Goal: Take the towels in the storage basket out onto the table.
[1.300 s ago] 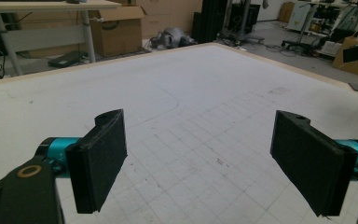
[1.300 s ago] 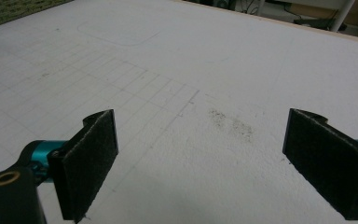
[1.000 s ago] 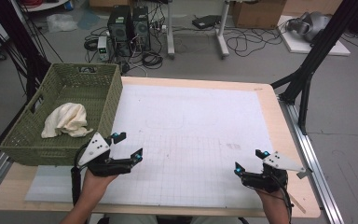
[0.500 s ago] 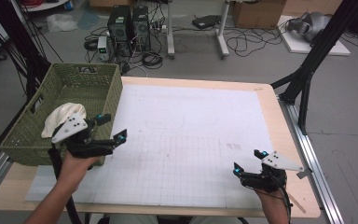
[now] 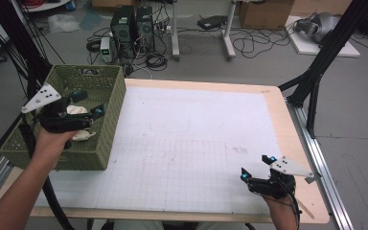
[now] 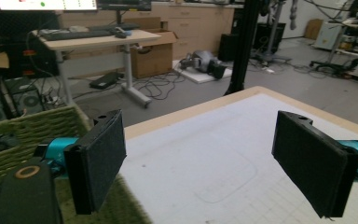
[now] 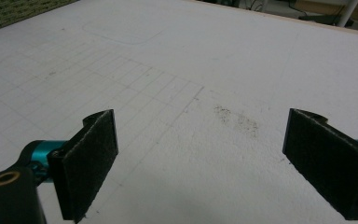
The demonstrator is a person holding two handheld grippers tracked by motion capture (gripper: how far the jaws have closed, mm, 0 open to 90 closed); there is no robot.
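Cream cloth (image 5: 79,122) crumpled in green basket (image 5: 106,143), left tongs (image 5: 87,102) above, wide apart, empty, right tongs (image 5: 254,167) likewise

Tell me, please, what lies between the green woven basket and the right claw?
High view: bare white gridded mat between the green woven basket and right claw.

The left gripper (image 5: 88,103) is held above the green basket (image 5: 106,143), with its jaws apart over a white cloth (image 5: 79,135) that lies inside. The basket stands on the left edge of the table (image 5: 287,120). The right gripper (image 5: 255,168) rests low near the front right corner, jaws apart, well away from the basket
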